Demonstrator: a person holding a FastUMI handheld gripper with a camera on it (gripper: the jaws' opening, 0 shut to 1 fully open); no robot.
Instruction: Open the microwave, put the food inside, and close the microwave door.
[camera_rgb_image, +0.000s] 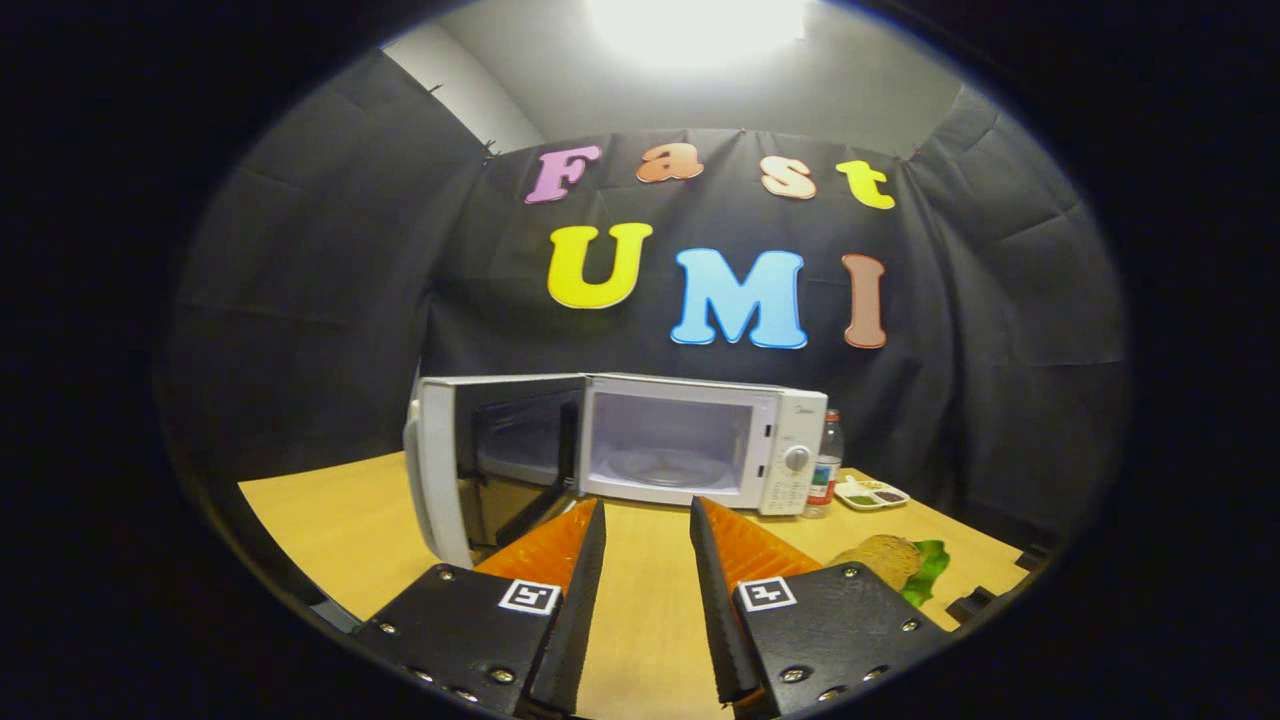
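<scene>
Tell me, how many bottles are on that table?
1. The bottle stands just right of the microwave, beside the small tray. More may hide behind the microwave. The gripper jaws are open, holding nothing.

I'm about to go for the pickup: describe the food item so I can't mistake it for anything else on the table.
Start at the white microwave, door swung open, at the back of the wooden table. The open gripper points at it; the food lies on the table just beside its right finger. It is a brown, rough lump on a green leaf, unlike the bottle and small sectioned dish behind it.
</scene>
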